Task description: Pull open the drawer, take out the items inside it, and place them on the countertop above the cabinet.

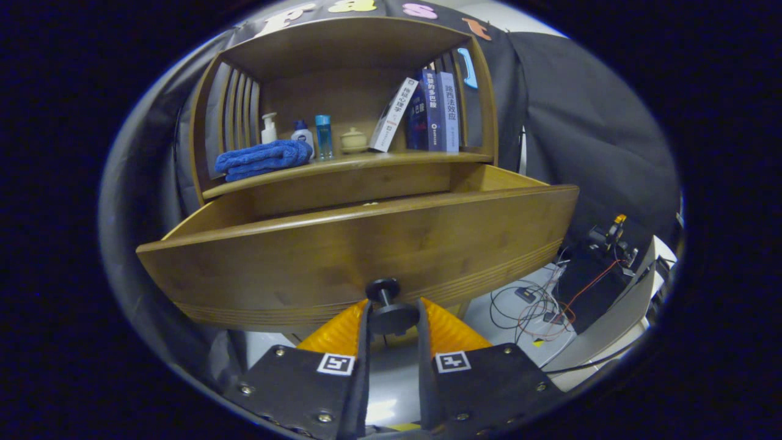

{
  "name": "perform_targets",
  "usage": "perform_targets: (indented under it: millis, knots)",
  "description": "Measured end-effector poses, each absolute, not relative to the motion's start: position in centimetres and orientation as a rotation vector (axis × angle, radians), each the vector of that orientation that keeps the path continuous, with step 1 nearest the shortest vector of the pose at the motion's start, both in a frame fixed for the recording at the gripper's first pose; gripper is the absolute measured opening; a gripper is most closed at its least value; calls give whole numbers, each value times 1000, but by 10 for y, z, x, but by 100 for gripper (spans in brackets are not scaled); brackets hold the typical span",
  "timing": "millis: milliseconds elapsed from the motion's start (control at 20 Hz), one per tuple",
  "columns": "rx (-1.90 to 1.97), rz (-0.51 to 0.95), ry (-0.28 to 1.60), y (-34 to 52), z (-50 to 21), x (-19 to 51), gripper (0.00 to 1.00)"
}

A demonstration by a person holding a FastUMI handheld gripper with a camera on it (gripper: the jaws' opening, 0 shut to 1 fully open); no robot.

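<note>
The wooden cabinet's drawer stands pulled out toward me, its broad front panel close ahead. A dark round knob sticks out from the lower middle of that panel. My gripper has one finger on each side of the knob and is shut on it. The drawer's inside is hidden behind the tall front panel, so I cannot see what lies in it. Above the drawer runs the countertop, a wooden shelf inside an open-fronted hutch.
On the countertop lie a folded blue towel, a white pump bottle, a blue bottle, a small lidded jar and several books. Cables and a black box sit on the floor lower right.
</note>
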State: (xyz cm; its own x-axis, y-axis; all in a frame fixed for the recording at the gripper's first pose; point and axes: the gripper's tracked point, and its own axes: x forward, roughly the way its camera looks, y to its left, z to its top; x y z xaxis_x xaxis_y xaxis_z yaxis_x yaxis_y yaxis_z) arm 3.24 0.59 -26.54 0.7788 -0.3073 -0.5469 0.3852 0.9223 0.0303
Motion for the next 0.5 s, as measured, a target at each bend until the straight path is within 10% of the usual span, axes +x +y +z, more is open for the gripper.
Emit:
perform_targets:
  millis: [500]
  knots:
    - [158, -305, 544, 8, -263, 32, 46]
